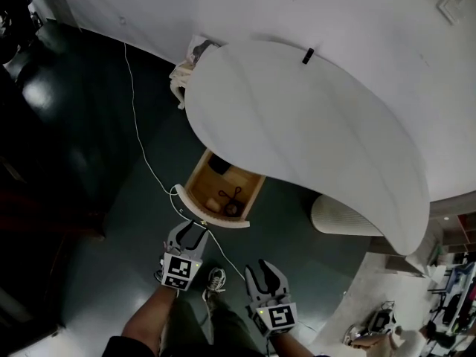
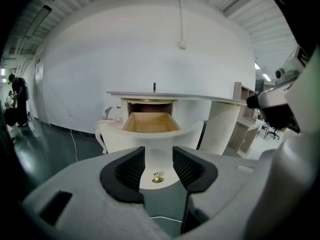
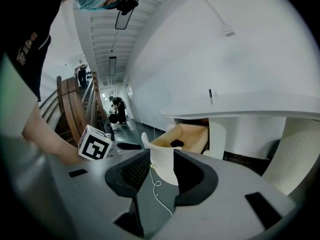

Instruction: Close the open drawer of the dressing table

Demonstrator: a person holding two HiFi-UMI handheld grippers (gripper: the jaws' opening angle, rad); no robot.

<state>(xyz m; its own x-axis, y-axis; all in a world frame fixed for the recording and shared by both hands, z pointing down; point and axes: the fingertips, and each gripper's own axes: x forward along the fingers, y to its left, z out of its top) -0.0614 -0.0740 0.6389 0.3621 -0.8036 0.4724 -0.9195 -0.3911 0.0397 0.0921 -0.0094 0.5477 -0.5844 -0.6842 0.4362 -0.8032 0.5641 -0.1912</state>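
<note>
The white dressing table (image 1: 297, 125) has a curved top, and its wooden drawer (image 1: 199, 187) stands pulled out toward me. The drawer's white curved front (image 1: 212, 219) carries a small brass knob (image 2: 158, 179). My left gripper (image 1: 192, 230) is open and empty just short of that front, and in the left gripper view the knob shows between the jaws of the left gripper (image 2: 159, 166). My right gripper (image 1: 264, 268) hangs open and empty lower and to the right, farther from the drawer. In the right gripper view the drawer front (image 3: 162, 159) shows beyond the right gripper (image 3: 161, 171).
Inside the drawer lie a dark object (image 1: 219, 166) and a small black cord (image 1: 232, 198). A white cable (image 1: 141, 147) runs across the dark floor to the drawer's left corner. A ribbed white pedestal (image 1: 342, 218) stands right of the drawer. My shoe (image 1: 216, 277) is below.
</note>
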